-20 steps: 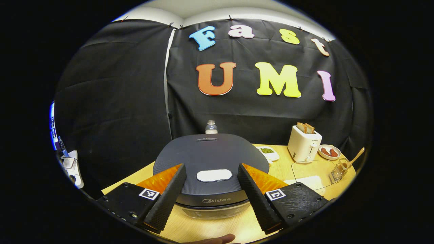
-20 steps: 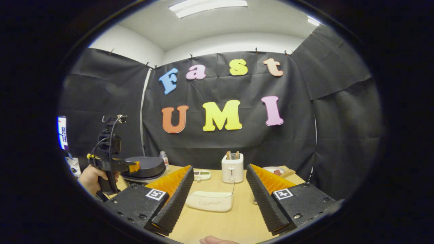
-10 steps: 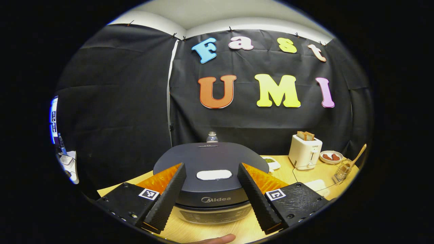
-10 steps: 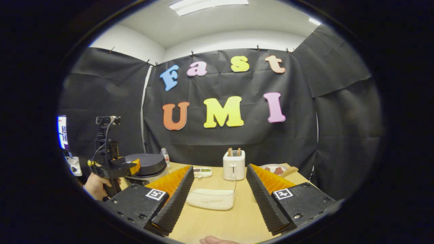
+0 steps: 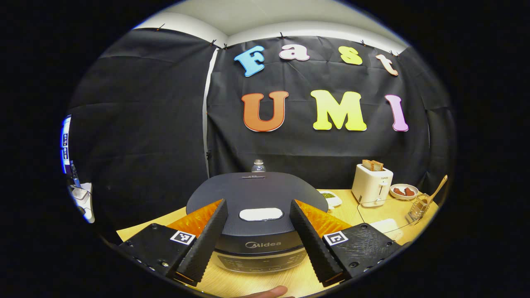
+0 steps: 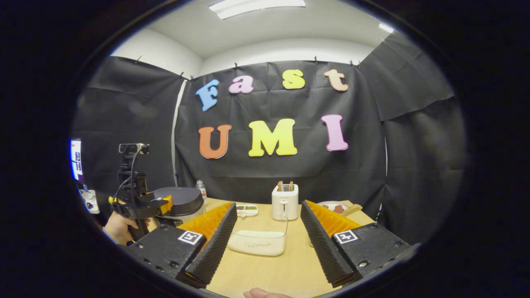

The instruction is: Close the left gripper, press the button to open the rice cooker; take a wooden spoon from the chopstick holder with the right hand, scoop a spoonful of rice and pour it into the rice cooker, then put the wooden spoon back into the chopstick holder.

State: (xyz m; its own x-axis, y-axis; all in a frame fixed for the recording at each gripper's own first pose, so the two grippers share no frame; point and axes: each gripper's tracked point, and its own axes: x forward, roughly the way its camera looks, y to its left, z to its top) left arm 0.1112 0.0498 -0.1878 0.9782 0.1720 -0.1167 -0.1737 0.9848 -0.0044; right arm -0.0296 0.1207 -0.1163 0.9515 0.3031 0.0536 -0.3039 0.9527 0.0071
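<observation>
The dark rice cooker (image 5: pixel 256 194) stands right in front of my left gripper (image 5: pixel 258 203), its lid down and its white button (image 5: pixel 261 214) showing between the two spread fingers. That gripper is open and holds nothing. At the far right the wooden spoon (image 5: pixel 437 188) leans in the wire chopstick holder (image 5: pixel 417 209). In the right gripper view, my right gripper (image 6: pixel 268 205) is open over the table, with the clear rice container (image 6: pixel 256 247) lying between and beyond its fingers. There the left gripper (image 6: pixel 159 203) hovers at the cooker (image 6: pixel 178 200), held by a hand (image 6: pixel 118 225).
A white toaster (image 6: pixel 284 203) with bread stands at the back of the wooden table (image 6: pixel 290 265). Near it sit a small dish of green beans (image 5: pixel 329 197), a plate of red pieces (image 5: pixel 403 191) and a water bottle (image 5: pixel 258 165) behind the cooker.
The left gripper has sunk a little and tilted, so the cooker's front panel now shows below the lid. Both grippers stay open; the right one has hardly moved.
</observation>
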